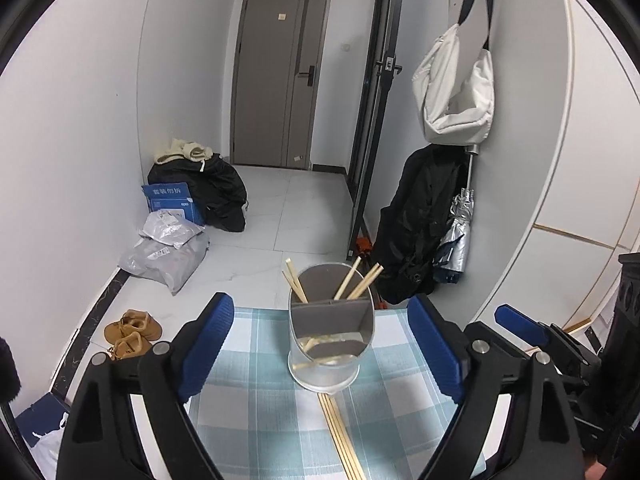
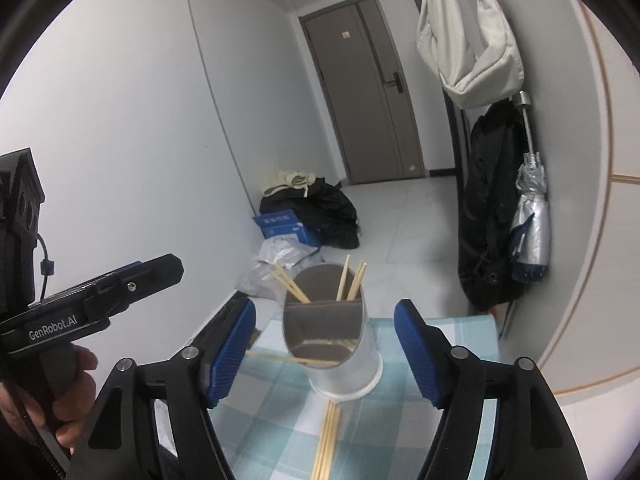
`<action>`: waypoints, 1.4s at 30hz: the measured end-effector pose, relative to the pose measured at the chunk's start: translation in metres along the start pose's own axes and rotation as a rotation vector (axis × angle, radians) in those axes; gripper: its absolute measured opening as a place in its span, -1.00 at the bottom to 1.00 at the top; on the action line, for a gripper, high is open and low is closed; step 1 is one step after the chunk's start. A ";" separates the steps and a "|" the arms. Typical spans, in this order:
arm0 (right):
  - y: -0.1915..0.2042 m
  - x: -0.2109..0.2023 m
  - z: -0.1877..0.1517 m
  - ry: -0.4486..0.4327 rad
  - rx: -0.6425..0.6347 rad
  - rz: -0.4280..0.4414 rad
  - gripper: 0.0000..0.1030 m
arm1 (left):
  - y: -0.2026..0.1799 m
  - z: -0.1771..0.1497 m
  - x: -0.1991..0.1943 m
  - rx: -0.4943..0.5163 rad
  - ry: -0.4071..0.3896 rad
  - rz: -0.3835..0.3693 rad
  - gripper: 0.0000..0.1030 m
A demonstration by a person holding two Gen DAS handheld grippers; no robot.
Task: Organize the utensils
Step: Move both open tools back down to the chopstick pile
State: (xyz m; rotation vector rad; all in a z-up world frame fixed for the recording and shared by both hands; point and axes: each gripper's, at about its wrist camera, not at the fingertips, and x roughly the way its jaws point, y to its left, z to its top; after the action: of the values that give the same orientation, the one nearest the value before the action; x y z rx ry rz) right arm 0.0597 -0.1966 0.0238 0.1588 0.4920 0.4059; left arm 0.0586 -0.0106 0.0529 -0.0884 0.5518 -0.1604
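- The left gripper (image 1: pixel 318 344) hovers over the checked table (image 1: pixel 256 412) with its blue jaws spread wide and nothing between the pads.
- The right gripper (image 2: pixel 324 354) is likewise wide open and empty.
- A metal utensil holder (image 1: pixel 330 344) stands upright on the table, with wooden chopsticks (image 1: pixel 360 282) leaning in its rear compartment.
- More loose chopsticks (image 1: pixel 340 436) lie flat on the table just in front of the holder.
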 end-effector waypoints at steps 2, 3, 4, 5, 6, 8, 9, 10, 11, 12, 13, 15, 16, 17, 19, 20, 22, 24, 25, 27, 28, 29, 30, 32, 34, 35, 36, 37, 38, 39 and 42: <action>0.002 -0.009 -0.009 -0.016 -0.005 0.004 0.43 | -0.002 -0.006 -0.002 0.004 0.000 0.002 0.70; 0.002 -0.013 -0.013 -0.022 -0.006 0.001 0.43 | -0.002 -0.011 -0.002 0.008 0.007 0.001 0.73; 0.003 -0.018 -0.016 -0.031 -0.004 -0.001 0.43 | -0.002 -0.015 -0.002 0.011 0.017 -0.008 0.74; 0.003 -0.022 -0.021 -0.040 -0.003 0.004 0.44 | -0.003 -0.019 -0.004 0.013 0.022 -0.011 0.74; 0.003 -0.026 -0.026 -0.047 -0.003 0.004 0.49 | -0.002 -0.023 -0.005 0.008 0.022 -0.006 0.74; 0.003 -0.032 -0.034 -0.058 -0.013 -0.017 0.53 | 0.001 -0.031 -0.007 -0.009 0.021 -0.004 0.74; 0.003 -0.034 -0.037 -0.063 -0.021 -0.024 0.53 | 0.003 -0.035 -0.007 -0.019 0.021 -0.004 0.74; 0.004 -0.035 -0.041 -0.065 -0.027 -0.029 0.54 | 0.003 -0.040 -0.008 -0.026 0.020 -0.001 0.74; 0.003 -0.035 -0.046 -0.058 -0.029 -0.033 0.56 | 0.004 -0.046 -0.008 -0.033 0.020 0.004 0.74; 0.002 -0.033 -0.048 -0.050 -0.027 -0.035 0.56 | 0.005 -0.050 -0.008 -0.039 0.020 0.008 0.74; 0.000 -0.031 -0.054 -0.039 -0.024 -0.036 0.57 | 0.007 -0.056 -0.006 -0.049 0.023 0.014 0.74; -0.001 -0.029 -0.061 -0.018 -0.028 -0.037 0.57 | 0.010 -0.066 -0.002 -0.066 0.039 0.028 0.74; -0.002 -0.028 -0.065 -0.010 -0.032 -0.040 0.57 | 0.011 -0.071 0.001 -0.075 0.052 0.030 0.74; -0.003 -0.026 -0.070 -0.002 -0.036 -0.041 0.58 | 0.014 -0.078 0.005 -0.091 0.069 0.029 0.74; -0.004 -0.024 -0.077 0.010 -0.042 -0.043 0.65 | 0.017 -0.090 0.014 -0.125 0.097 0.031 0.74; -0.006 -0.022 -0.081 0.018 -0.044 -0.047 0.65 | 0.018 -0.096 0.019 -0.133 0.110 0.032 0.74; -0.008 -0.017 -0.089 0.039 -0.039 -0.049 0.65 | 0.019 -0.104 0.026 -0.143 0.127 0.047 0.74; -0.010 -0.013 -0.096 0.062 -0.035 -0.049 0.65 | 0.019 -0.112 0.037 -0.160 0.148 0.054 0.74; -0.011 -0.010 -0.098 0.072 -0.035 -0.052 0.65 | 0.018 -0.116 0.043 -0.175 0.159 0.061 0.74; -0.013 -0.003 -0.104 0.099 -0.033 -0.057 0.65 | 0.018 -0.124 0.052 -0.189 0.184 0.066 0.74; -0.014 0.002 -0.106 0.117 -0.032 -0.055 0.65 | 0.018 -0.127 0.055 -0.185 0.193 0.069 0.74; -0.015 0.006 -0.109 0.136 -0.031 -0.053 0.66 | 0.018 -0.130 0.059 -0.170 0.202 0.078 0.74; -0.016 0.010 -0.111 0.152 -0.031 -0.051 0.66 | 0.019 -0.133 0.061 -0.159 0.209 0.079 0.74; -0.018 0.018 -0.116 0.193 -0.029 -0.049 0.67 | 0.022 -0.135 0.067 -0.158 0.226 0.078 0.74; -0.022 0.028 -0.121 0.228 -0.021 -0.054 0.67 | 0.031 -0.136 0.074 -0.182 0.243 0.086 0.74; -0.024 0.033 -0.124 0.248 -0.016 -0.054 0.67 | 0.034 -0.137 0.076 -0.190 0.246 0.087 0.74; -0.025 0.037 -0.126 0.265 -0.014 -0.058 0.67 | 0.037 -0.136 0.078 -0.198 0.251 0.092 0.74; -0.026 0.043 -0.129 0.284 -0.015 -0.062 0.67 | 0.041 -0.136 0.080 -0.208 0.256 0.103 0.74; -0.026 0.048 -0.131 0.305 -0.018 -0.060 0.67 | 0.043 -0.136 0.082 -0.215 0.258 0.101 0.74; -0.026 0.053 -0.133 0.324 -0.020 -0.053 0.67 | 0.045 -0.135 0.083 -0.225 0.260 0.098 0.74; -0.021 0.073 -0.140 0.398 -0.041 -0.020 0.65 | 0.052 -0.135 0.091 -0.264 0.271 0.099 0.74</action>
State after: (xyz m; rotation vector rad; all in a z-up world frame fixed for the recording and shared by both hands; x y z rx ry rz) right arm 0.0568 -0.1784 -0.1345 0.0320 0.8753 0.4288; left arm 0.0702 0.0197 -0.1147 -0.2988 0.8448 -0.0016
